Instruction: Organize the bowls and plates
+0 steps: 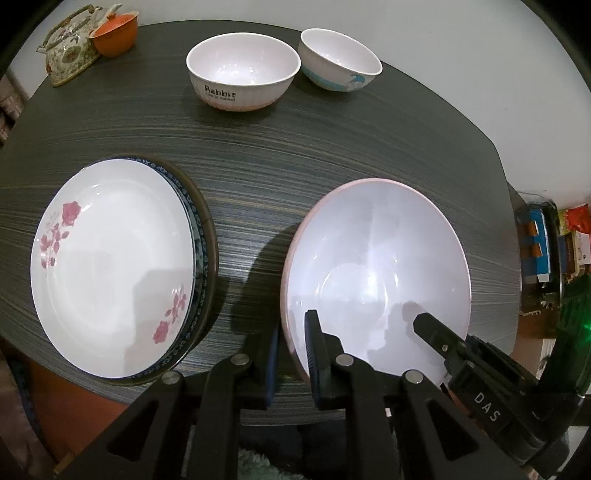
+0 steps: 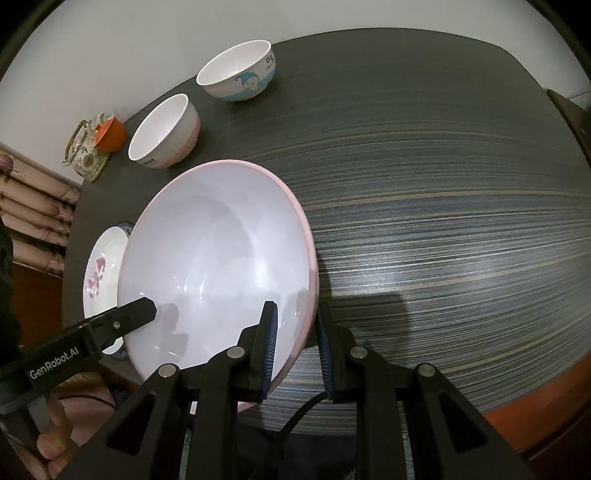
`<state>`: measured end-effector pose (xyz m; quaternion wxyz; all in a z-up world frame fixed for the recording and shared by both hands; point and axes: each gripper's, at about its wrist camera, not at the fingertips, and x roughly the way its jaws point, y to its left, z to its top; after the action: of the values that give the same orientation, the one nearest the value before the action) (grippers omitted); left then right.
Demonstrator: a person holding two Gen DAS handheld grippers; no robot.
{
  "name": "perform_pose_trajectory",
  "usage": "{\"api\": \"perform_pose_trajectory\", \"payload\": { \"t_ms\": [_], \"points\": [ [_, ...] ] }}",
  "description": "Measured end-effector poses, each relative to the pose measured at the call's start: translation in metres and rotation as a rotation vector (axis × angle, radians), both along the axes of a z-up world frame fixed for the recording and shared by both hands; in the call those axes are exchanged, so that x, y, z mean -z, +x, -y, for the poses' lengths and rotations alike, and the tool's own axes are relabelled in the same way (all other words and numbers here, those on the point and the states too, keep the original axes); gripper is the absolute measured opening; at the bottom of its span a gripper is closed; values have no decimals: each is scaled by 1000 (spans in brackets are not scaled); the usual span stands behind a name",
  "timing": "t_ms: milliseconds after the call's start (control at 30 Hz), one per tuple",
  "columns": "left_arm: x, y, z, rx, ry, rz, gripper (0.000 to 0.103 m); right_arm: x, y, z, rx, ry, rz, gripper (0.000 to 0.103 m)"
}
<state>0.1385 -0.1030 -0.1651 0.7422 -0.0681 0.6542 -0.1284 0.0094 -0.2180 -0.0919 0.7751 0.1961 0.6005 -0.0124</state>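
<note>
A large pink-rimmed white bowl sits at the table's near edge. My left gripper straddles its left rim, one finger inside and one outside, with a gap at the rim. My right gripper straddles its right rim the same way. Each gripper shows in the other's view: the right one, the left one. A white flowered plate lies on a stack of plates at the left. A "Rabbit" bowl and a blue-cartoon bowl stand at the far side.
A floral teapot and an orange cup stand at the far left corner of the dark striped table. Shelves with clutter stand beyond the right edge.
</note>
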Motion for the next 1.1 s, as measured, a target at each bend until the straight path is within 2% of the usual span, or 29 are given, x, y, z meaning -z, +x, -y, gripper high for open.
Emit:
{"api": "perform_pose_trajectory", "payload": {
  "t_ms": [667, 1100],
  "points": [
    [8, 0, -2, -3, 5, -8, 13, 7, 1, 1, 4, 11, -11, 23],
    [10, 1, -7, -4, -11, -18, 13, 7, -2, 0, 11, 16, -4, 35]
  ]
}}
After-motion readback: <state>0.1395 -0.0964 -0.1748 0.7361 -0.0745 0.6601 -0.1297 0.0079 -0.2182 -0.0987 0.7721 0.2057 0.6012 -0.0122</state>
